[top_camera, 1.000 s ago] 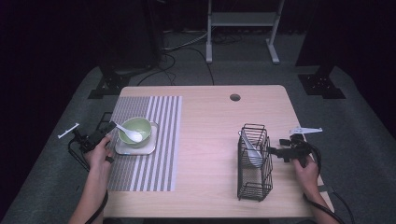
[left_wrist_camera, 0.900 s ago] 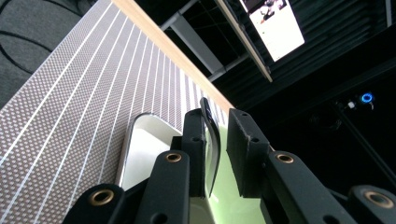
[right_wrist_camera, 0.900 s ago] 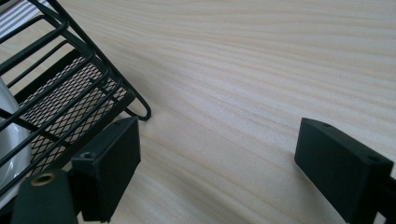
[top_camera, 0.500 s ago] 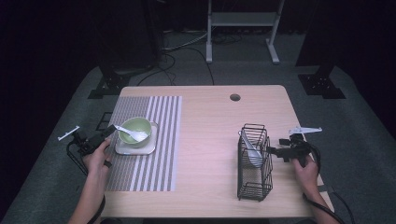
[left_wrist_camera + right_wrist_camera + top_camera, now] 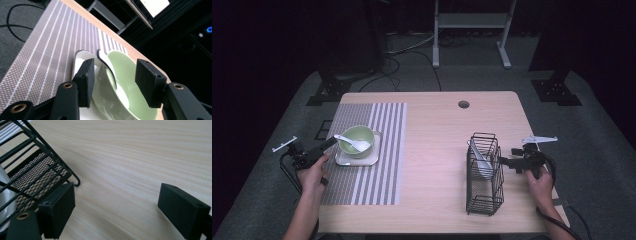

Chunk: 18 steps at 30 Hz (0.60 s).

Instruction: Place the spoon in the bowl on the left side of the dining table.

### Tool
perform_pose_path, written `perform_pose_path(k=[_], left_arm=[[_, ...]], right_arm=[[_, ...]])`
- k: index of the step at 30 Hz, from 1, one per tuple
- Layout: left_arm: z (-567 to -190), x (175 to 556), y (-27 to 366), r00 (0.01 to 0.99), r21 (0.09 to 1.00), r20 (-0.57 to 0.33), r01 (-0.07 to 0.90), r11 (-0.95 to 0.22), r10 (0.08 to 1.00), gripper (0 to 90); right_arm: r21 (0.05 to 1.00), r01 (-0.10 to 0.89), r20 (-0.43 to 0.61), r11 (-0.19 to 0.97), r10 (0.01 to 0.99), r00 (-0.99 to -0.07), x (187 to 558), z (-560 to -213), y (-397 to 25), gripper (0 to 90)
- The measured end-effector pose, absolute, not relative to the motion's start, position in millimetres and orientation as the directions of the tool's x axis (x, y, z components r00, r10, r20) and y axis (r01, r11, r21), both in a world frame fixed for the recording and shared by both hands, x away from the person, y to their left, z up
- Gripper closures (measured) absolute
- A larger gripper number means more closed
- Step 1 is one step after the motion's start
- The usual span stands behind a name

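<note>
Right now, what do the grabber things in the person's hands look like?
Both are black. The left gripper has two flat square pads on jointed arms with brass rivets. The right gripper matches it. Each trails a black cable and carries a grey three-cornered plate. The forearms are bare.

Light falls on the table from above, surroundings dark; nearest fingers look perhaps slightly soft.

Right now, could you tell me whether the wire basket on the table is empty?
Not empty: the wire basket stands upright with a white spoon leaning inside it, its pale curve also showing behind the wires in the right gripper view.
</note>
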<state>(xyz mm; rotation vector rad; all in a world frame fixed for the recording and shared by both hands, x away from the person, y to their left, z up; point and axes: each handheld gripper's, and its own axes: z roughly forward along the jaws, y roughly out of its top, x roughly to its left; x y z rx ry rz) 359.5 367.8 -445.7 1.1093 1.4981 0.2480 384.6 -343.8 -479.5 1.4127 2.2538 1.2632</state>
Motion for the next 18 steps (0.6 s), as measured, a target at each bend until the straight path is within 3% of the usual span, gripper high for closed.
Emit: perform_pose_path(k=[18], left_arm=[[-433, 342, 343, 0.242, 0.757, -0.579, 0.513, 0.404, 0.778, 36.8]], right_arm=[[0.749, 0.639, 0.258, 0.175, 0.811, -0.525, 384, -479, -344, 13.2]])
